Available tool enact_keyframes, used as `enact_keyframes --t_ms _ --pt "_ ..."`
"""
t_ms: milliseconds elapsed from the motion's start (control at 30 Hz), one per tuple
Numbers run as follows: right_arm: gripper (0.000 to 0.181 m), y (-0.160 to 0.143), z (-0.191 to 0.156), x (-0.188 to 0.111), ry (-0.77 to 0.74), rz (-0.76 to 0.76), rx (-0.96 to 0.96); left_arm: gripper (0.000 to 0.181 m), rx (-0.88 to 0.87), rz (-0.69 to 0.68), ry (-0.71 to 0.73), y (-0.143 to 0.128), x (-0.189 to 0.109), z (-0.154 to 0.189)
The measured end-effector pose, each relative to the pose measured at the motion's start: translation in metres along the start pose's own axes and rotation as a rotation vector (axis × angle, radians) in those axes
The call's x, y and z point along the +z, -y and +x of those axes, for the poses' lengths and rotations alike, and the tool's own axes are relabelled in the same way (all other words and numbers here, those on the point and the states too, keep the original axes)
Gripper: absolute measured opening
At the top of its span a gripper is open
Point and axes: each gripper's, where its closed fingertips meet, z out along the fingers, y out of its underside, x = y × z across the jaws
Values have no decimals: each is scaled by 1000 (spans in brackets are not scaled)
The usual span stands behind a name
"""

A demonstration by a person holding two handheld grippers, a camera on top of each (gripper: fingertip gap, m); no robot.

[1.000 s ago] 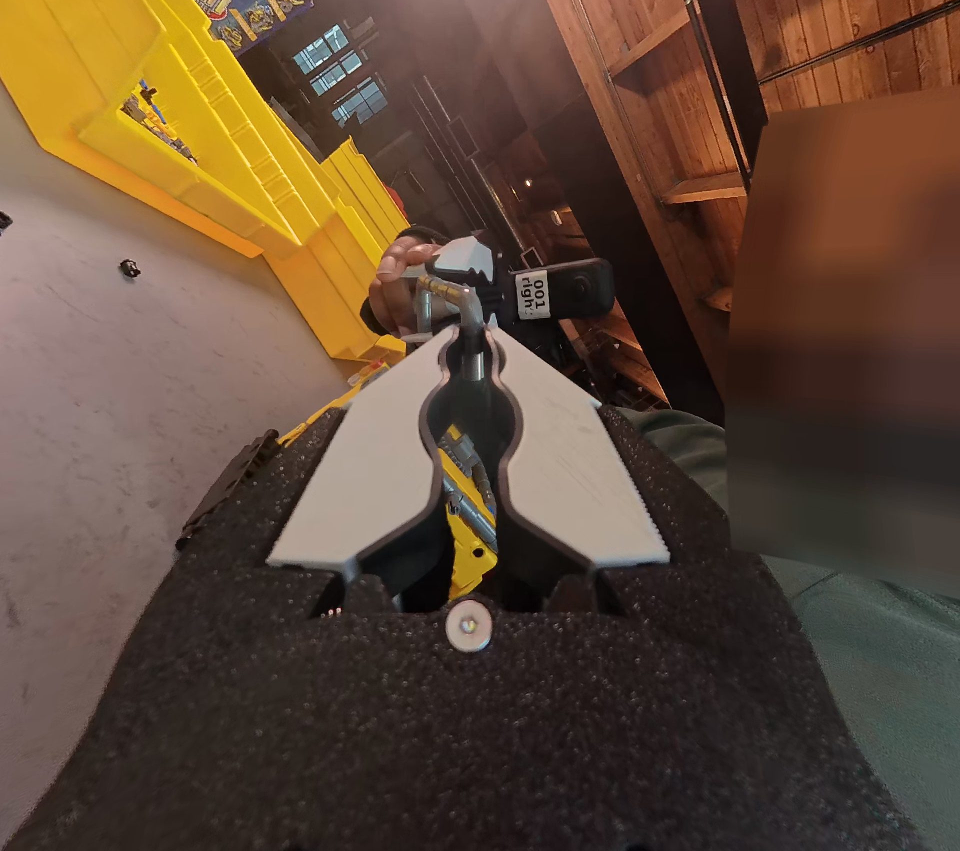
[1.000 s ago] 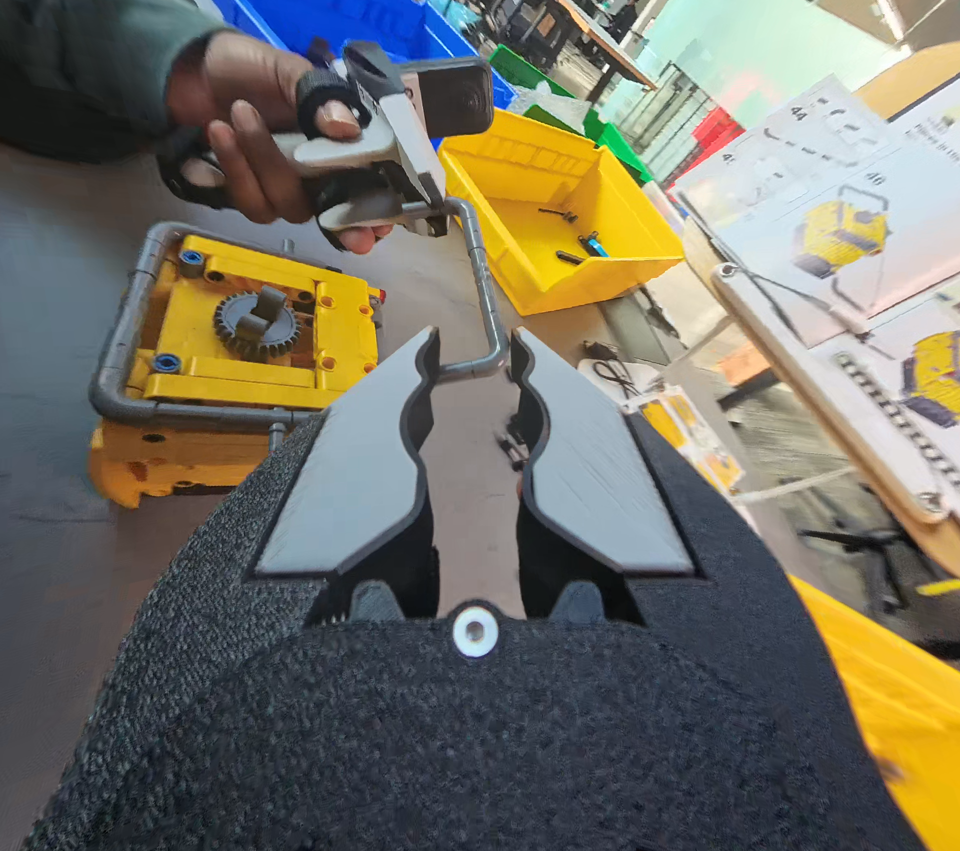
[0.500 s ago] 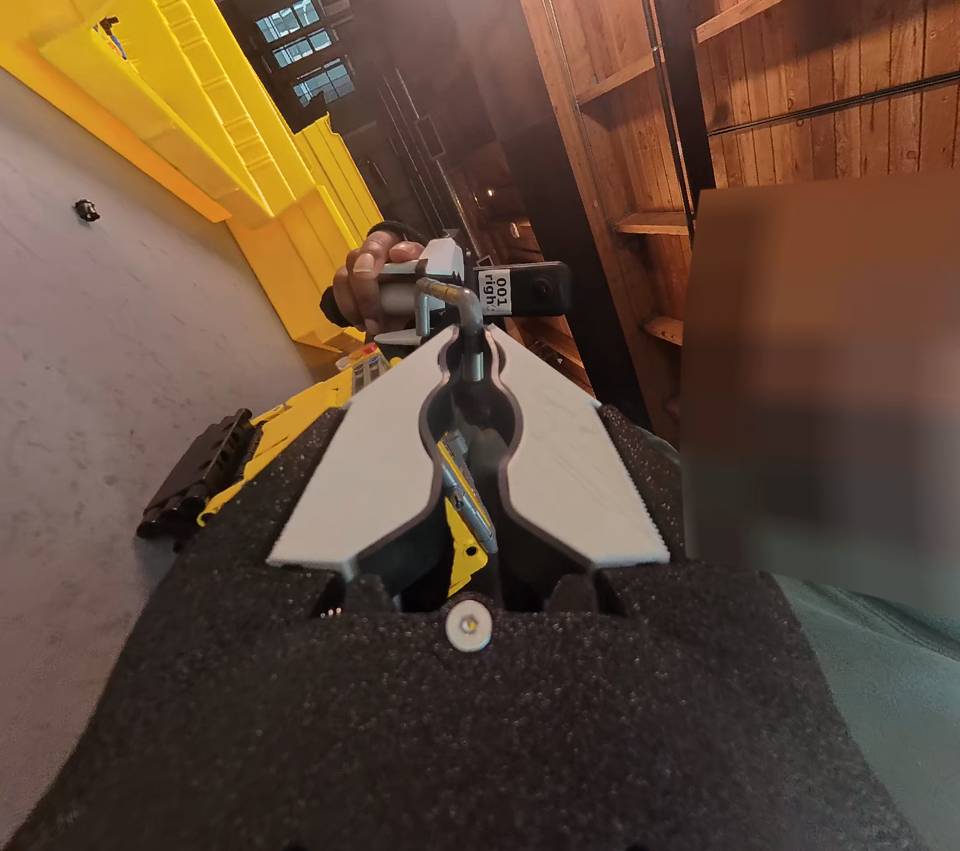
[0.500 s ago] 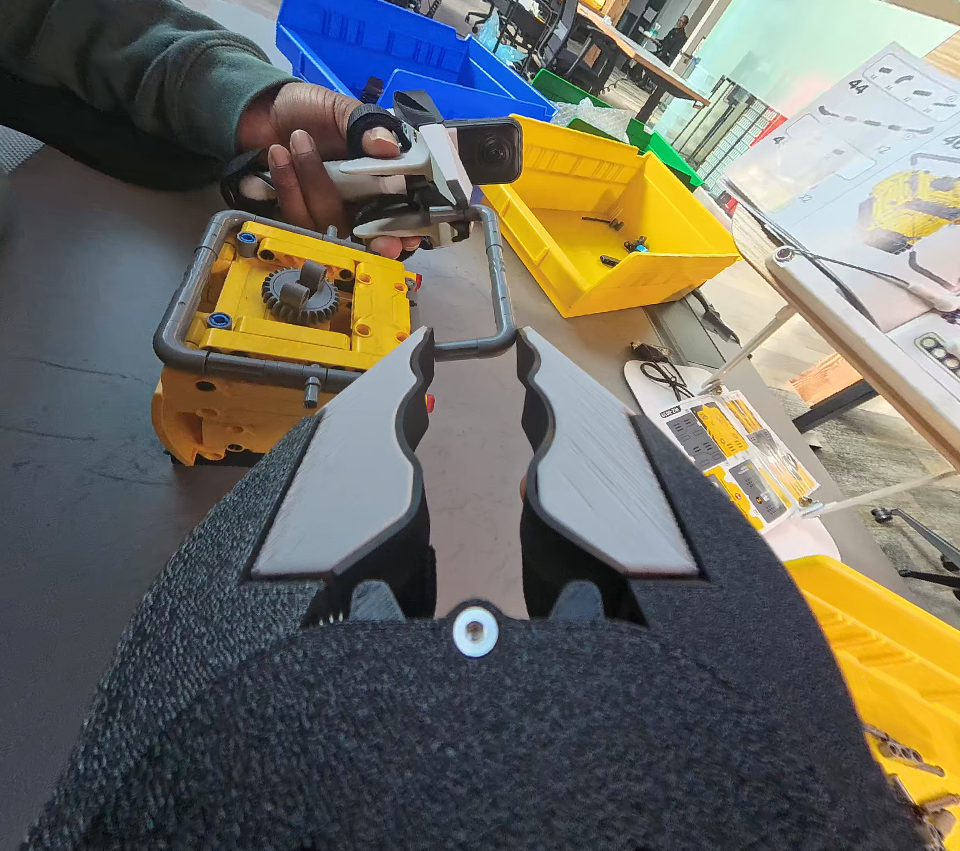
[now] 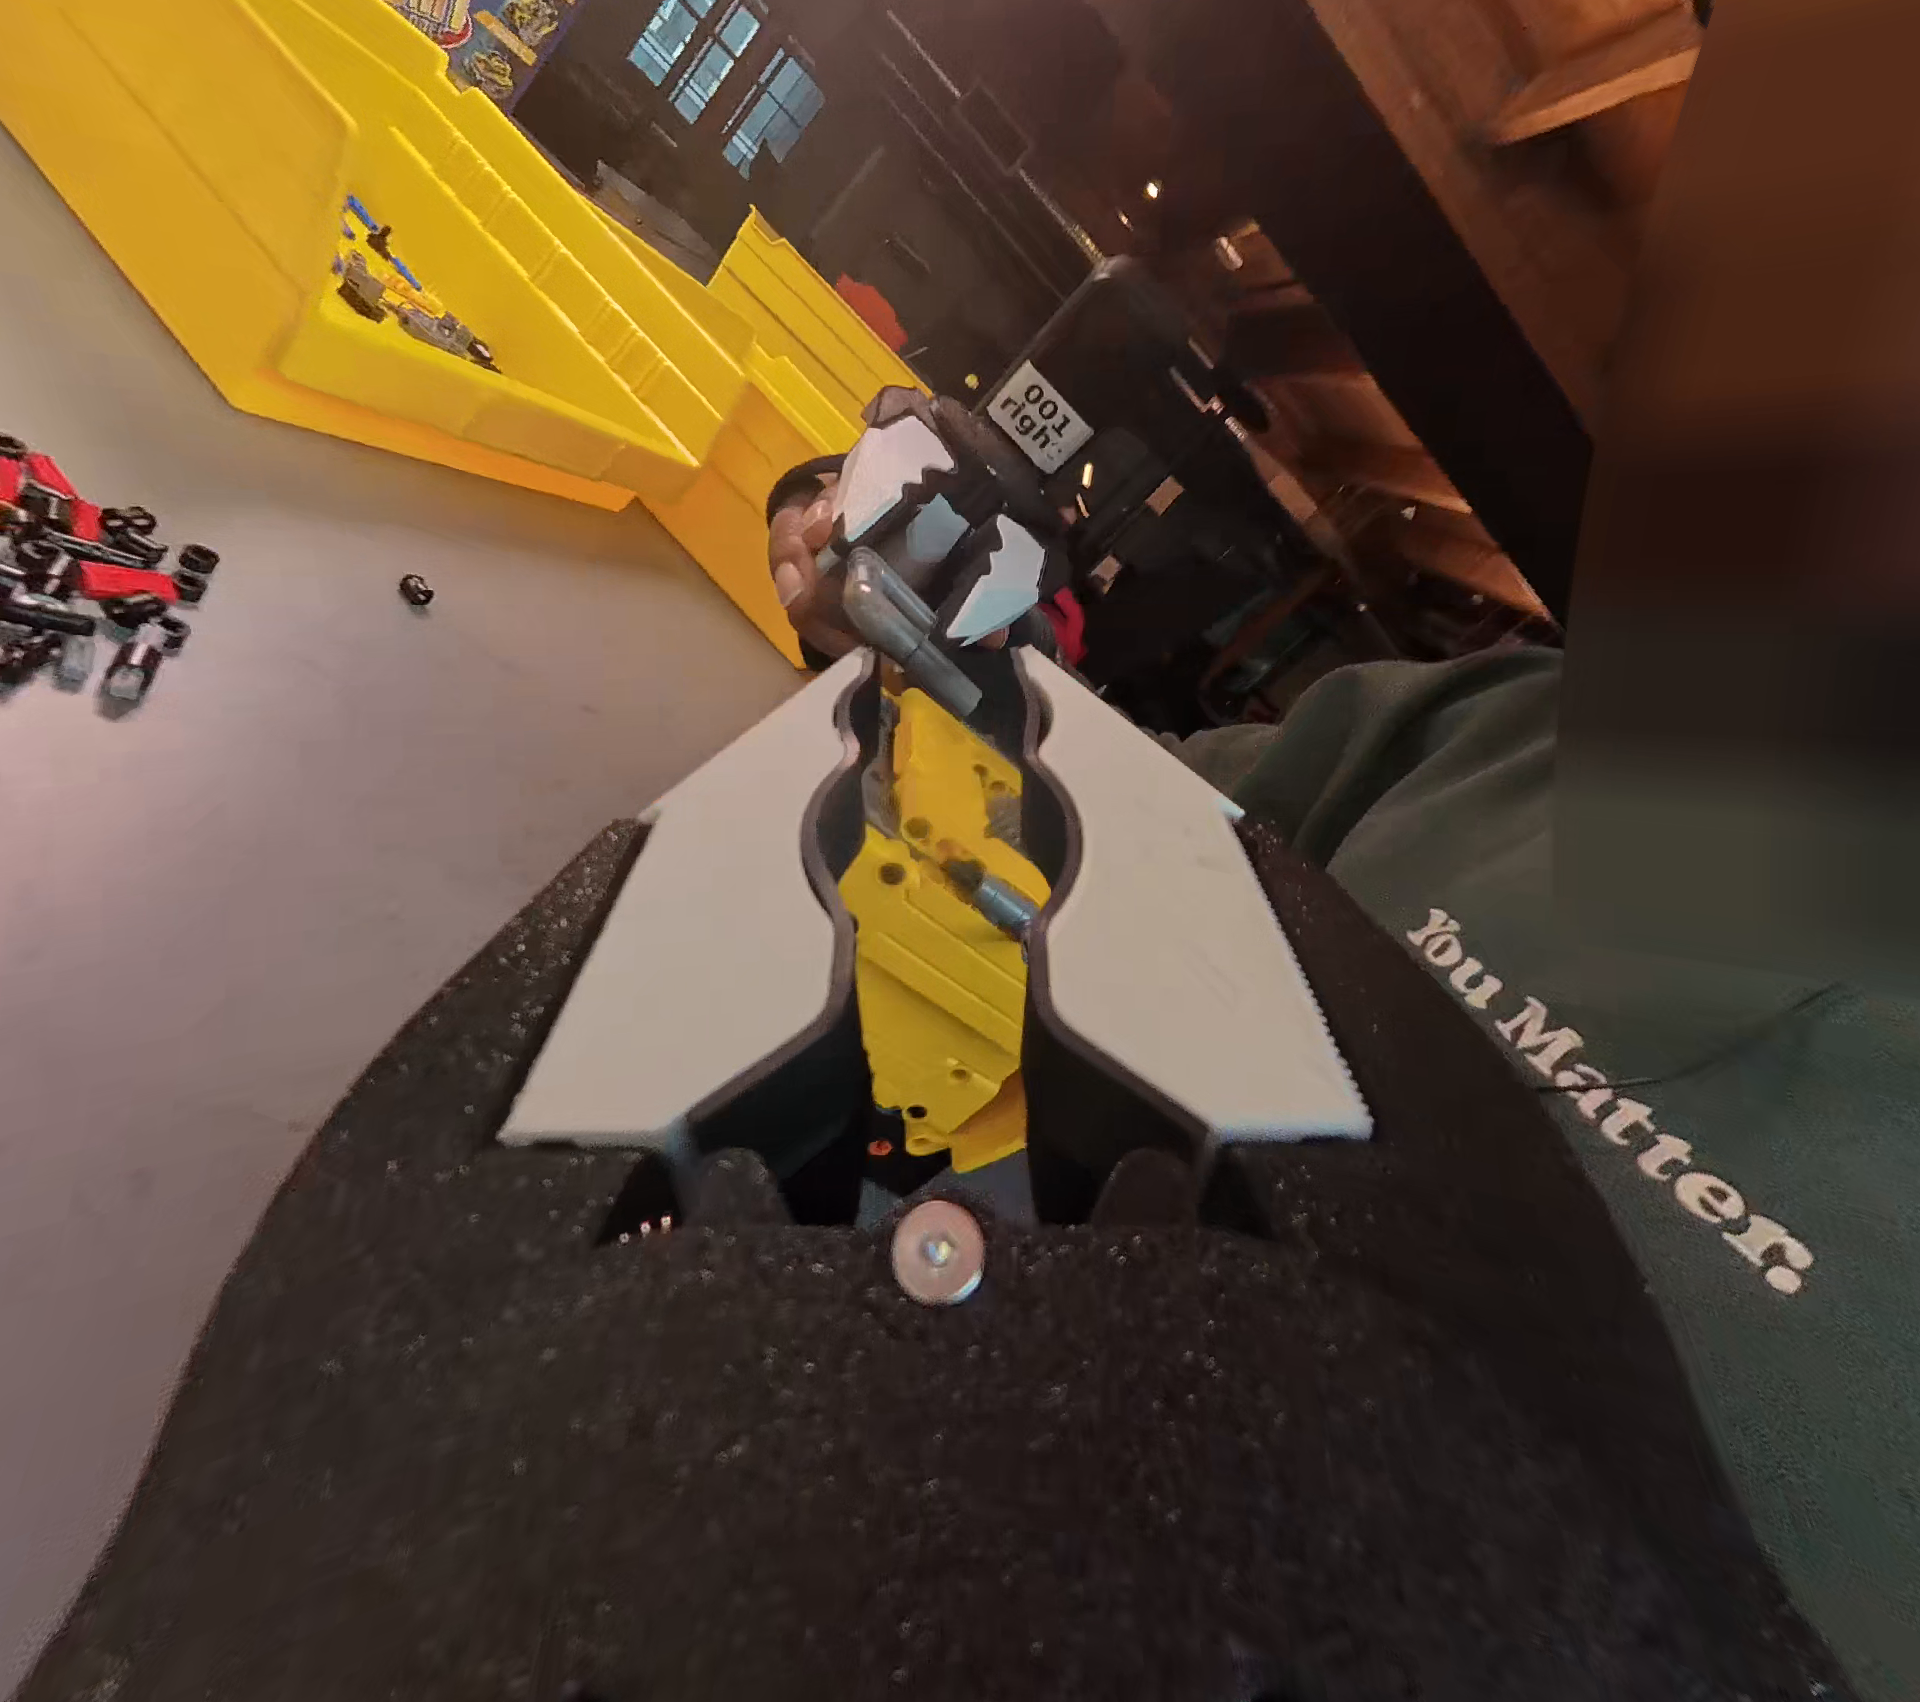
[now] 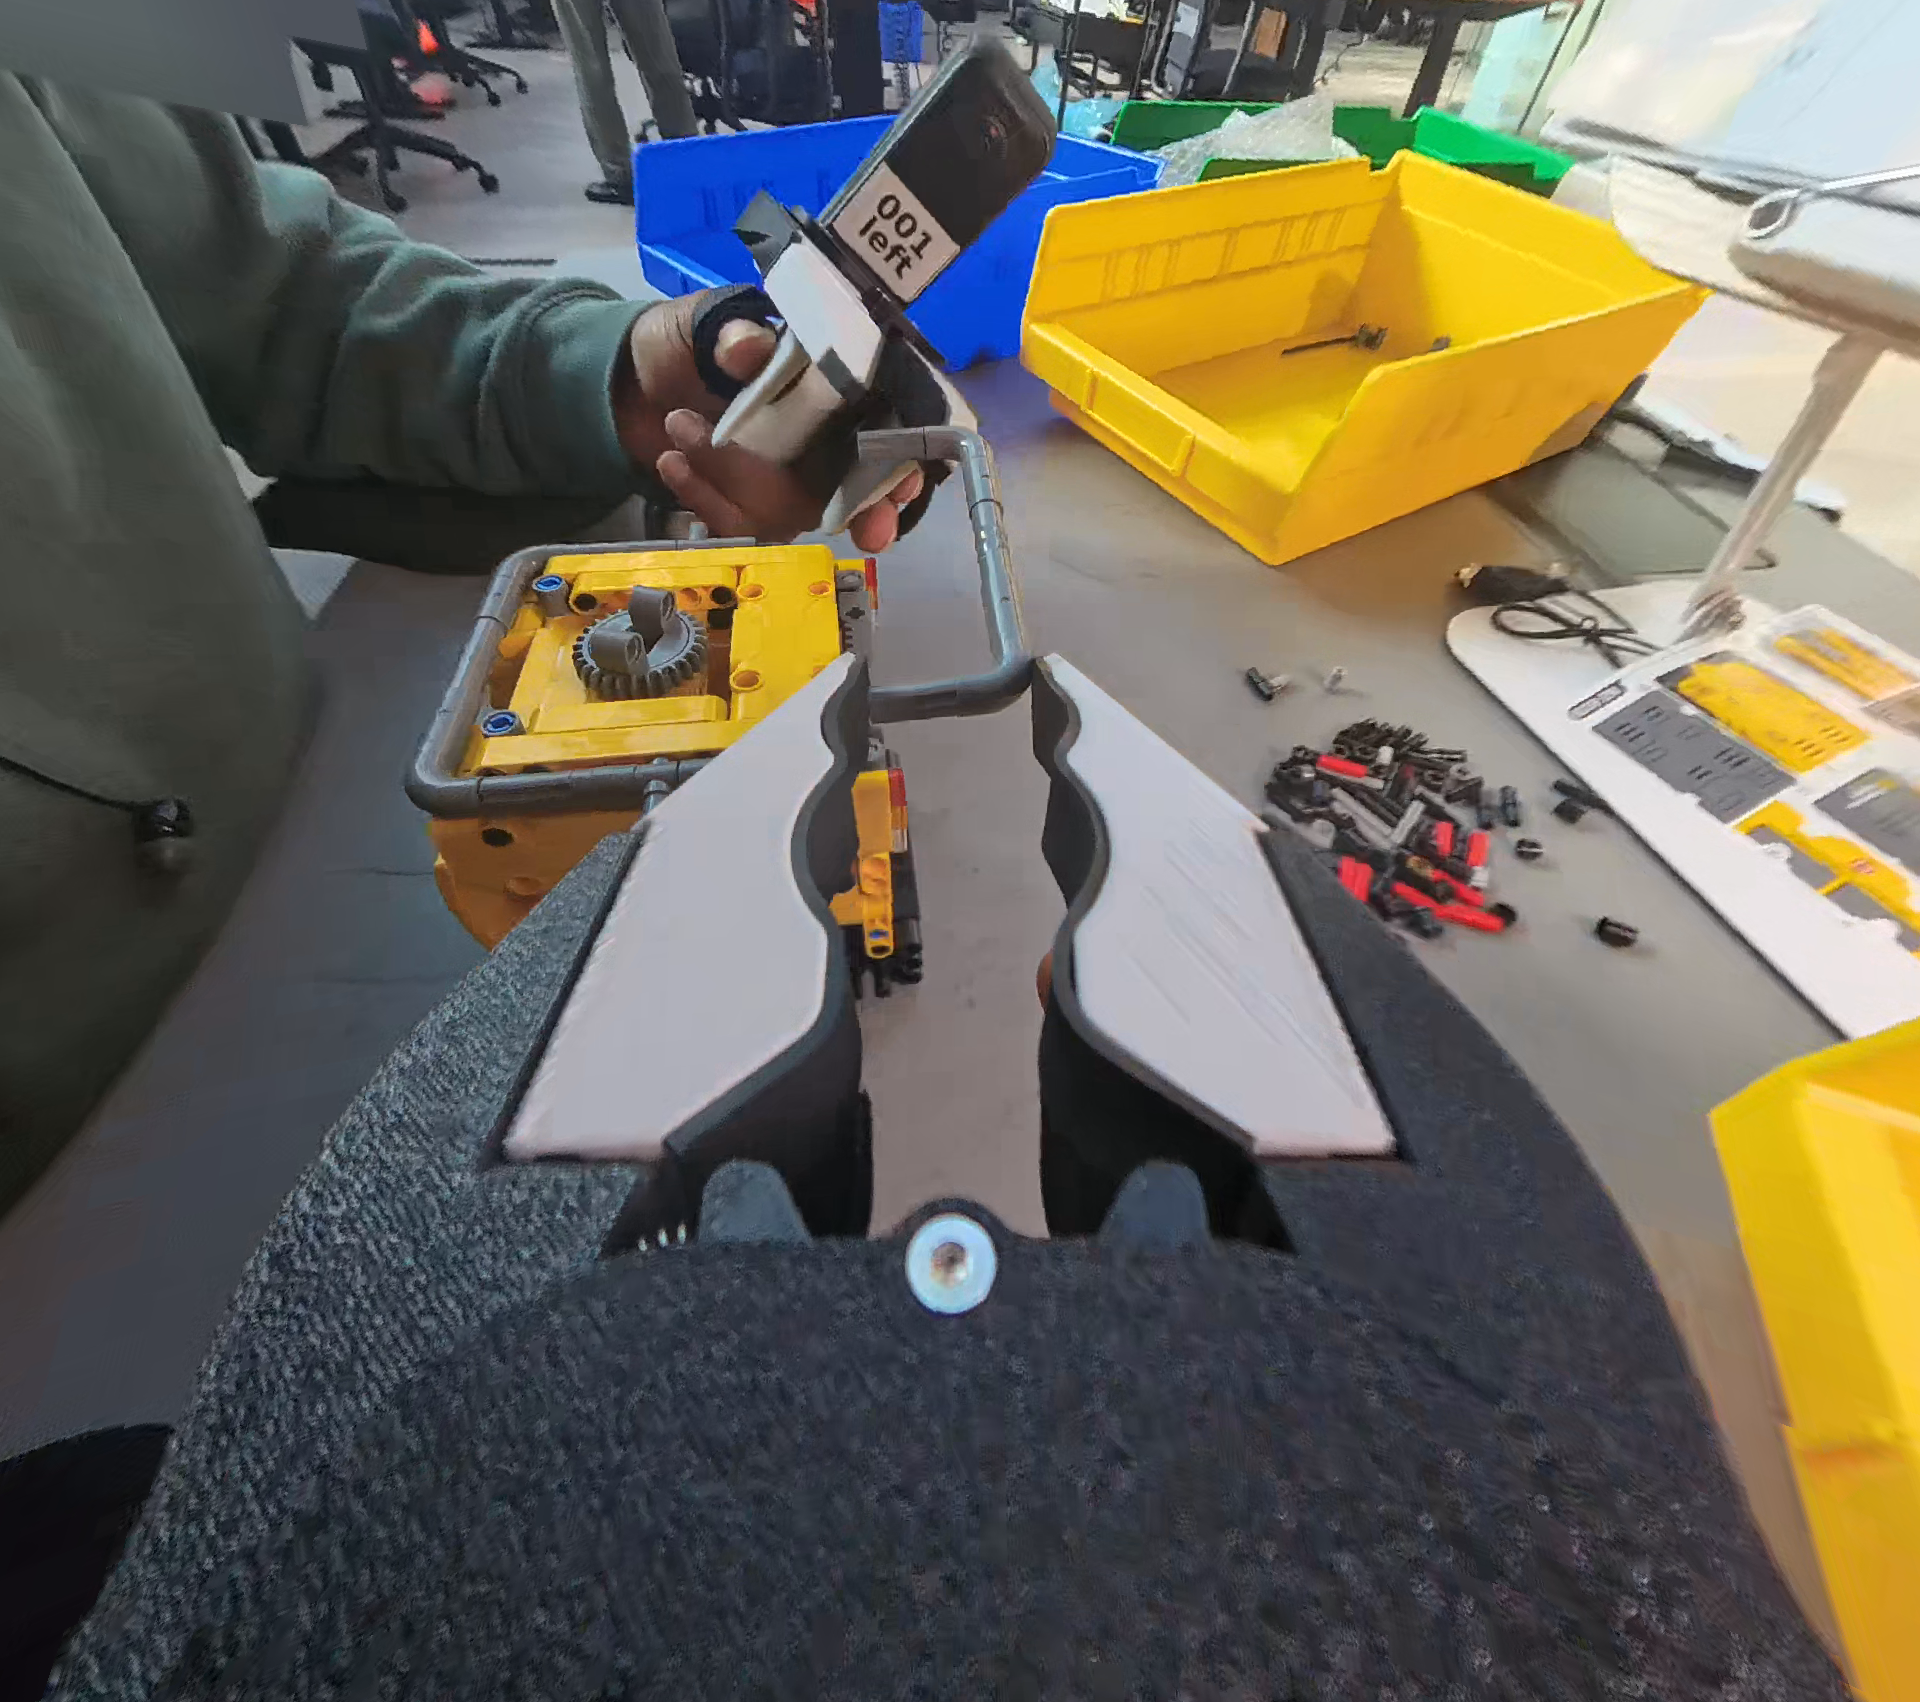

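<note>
A bent grey tube (image 6: 992, 572) hangs in the air between both grippers. My right gripper (image 6: 948, 681) has its tips closed on the ends of the tube's short lower section. My left gripper (image 5: 942, 676) stands open, and the tube's (image 5: 904, 624) other end lies loose between its tips. In the right wrist view the left gripper (image 6: 862, 447), held by a hand, sits over that upper end. A yellow brick model (image 6: 790, 613) with a grey gear and grey tube frame rests on the table (image 6: 1143, 613) below. It also shows between my left fingers (image 5: 935, 956).
A pile of small black and red parts (image 6: 1392, 831) lies right of the model. A yellow bin (image 6: 1299, 447), a blue bin (image 6: 727, 198) and a green bin (image 6: 1455, 135) stand behind. An instruction booklet (image 6: 1714, 738) lies at the right. Another yellow bin (image 6: 1829, 1237) is at the near right. One gripper's finger ends stand about 7 cm off the other's.
My left gripper's jaws have widened around the tube end. Both grippers swung round with the tube, which now stands more upright over the model's right side. The parts pile has come into view.
</note>
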Motion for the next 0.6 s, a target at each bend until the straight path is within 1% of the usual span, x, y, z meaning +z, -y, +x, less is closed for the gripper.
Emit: enact_keyframes --t_ms 67,200,400,600 --pt "30 -1 3 -1 14 24 84 30 80 -44 40 -2 -4 -5" --pt "30 -4 3 0 57 47 199 34 163 -76 88 -2 -11 -16" --pt "31 -15 0 -1 77 26 212 34 280 -120 141 -3 -20 -26" --pt "31 -20 -1 -1 78 -18 191 36 342 -173 106 -13 -17 -22"
